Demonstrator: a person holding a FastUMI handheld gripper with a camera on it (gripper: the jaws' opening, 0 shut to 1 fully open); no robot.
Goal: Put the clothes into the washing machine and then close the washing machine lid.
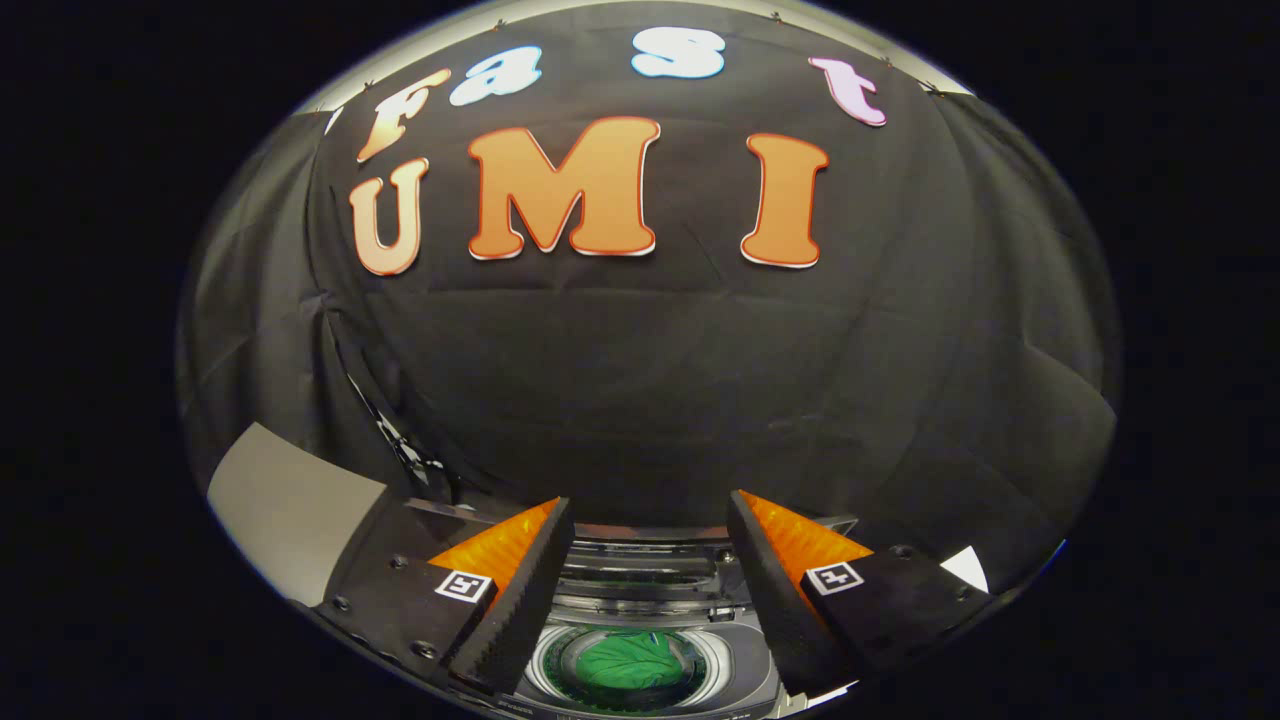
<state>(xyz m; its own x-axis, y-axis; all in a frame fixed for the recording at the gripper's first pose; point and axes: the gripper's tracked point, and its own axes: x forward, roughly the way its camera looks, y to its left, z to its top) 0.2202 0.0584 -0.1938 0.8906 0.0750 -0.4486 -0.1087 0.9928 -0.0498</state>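
Note:
A green garment (628,662) lies crumpled inside the round drum of a top-loading washing machine (745,655), seen from above between my fingers. The machine's lid (640,562) stands raised at the back of the opening, just beyond the drum. My gripper (650,515) hangs above the machine, open, with nothing between its fingers (520,590). The garment is well below the fingertips and apart from them.
The booth's black cloth wall (650,380) rises behind the machine. A pale grey panel (285,510) shows to the left of the left finger, and a small white patch (967,568) sits beside the right finger.

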